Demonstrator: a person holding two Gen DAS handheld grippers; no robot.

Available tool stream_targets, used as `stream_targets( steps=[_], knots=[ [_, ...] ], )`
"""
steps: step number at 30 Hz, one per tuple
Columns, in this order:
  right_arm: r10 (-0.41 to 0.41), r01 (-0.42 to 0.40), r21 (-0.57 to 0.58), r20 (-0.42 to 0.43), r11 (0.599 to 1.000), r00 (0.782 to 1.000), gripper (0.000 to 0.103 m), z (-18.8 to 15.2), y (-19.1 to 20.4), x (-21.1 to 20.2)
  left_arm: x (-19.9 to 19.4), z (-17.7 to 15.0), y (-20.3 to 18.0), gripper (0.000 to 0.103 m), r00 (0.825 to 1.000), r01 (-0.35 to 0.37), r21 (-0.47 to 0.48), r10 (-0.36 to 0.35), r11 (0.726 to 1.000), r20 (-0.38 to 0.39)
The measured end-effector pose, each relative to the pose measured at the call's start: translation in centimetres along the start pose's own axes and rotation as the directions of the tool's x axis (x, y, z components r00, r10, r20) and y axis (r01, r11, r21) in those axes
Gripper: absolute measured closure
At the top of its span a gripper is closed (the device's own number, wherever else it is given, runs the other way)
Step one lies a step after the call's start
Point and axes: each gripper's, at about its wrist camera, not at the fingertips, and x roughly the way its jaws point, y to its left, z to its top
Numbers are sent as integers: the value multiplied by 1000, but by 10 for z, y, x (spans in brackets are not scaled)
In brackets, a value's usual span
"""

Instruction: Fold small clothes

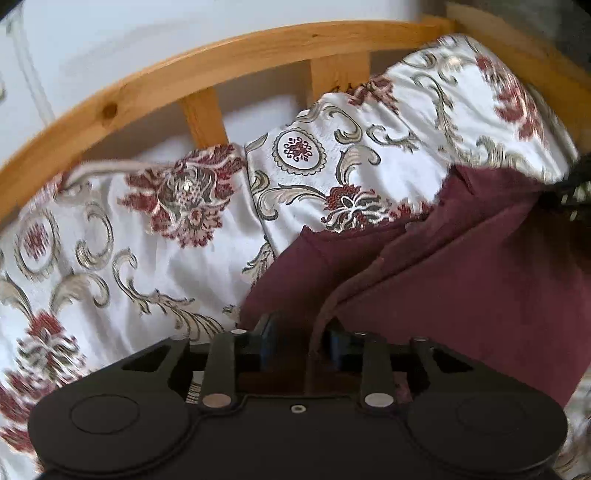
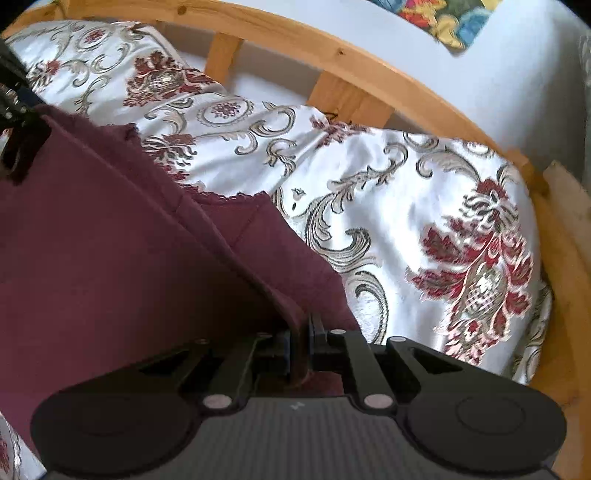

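Two claws work over a bed (image 1: pixel 122 236) whose white cover carries maroon flowers and grey-gold scrolls; a pine headboard (image 1: pixel 229 55) with upright slats curves behind it, and two pillows (image 2: pixel 110 70) in the same print lie against the slats. Across the cover spreads a maroon garment (image 1: pixel 461 277), the largest loose thing here, with a frilled edge lying on the bedding and its near part lifted toward both cameras.

Left claw (image 1: pixel 301 338) is low at the garment's near edge, pointing toward the headboard, its blue-padded fingers (image 1: pixel 267 338) drawn close together and pinching a raised fold of the maroon cloth that runs up between them. Right claw (image 2: pixel 299 339) sits at a similar height on the garment's other side, angled toward the headboard, with its fingers pressed together on a thick ridge of the same cloth. In the right wrist view the left claw appears as a dark shape at the far left, holding the garment's corner. A patterned picture (image 2: pixel 439 18) shows on the wall above the headboard.
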Motion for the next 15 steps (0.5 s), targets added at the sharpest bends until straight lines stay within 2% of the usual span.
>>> stream_targets(
  steps=[1,3,7,8,9,11,12,15],
  knots=[
    [4,-4,8,-4,1000,1000,91,0,-1,3,0,-1,4,66,1000,21,-29,-21,999,4],
    [5,-5,23,-10,1000,1000,91,1,-1,8,-2,-3,10,55,999,46,-76,-45,996,18],
    [6,-5,55,-16,998,1000,89,1,-3,14,-13,-13,23,12,996,32,-165,-19,986,82],
    [4,-3,63,-17,998,1000,86,1,-4,15,-17,-16,27,6,994,30,-182,-10,983,109],
    [0,1,69,-16,998,1000,84,1,-4,15,-22,-20,29,5,991,27,-196,-1,980,132],
    [-18,19,81,-15,997,1000,69,1,-5,16,-32,-28,32,4,987,27,-211,7,977,159],
    [-27,28,93,-12,995,1000,65,0,-7,15,-36,-33,33,3,985,29,-212,8,977,170],
    [-27,24,160,13,987,1000,51,-4,-17,11,-46,-54,24,1,980,25,-176,10,984,198]
  ],
)
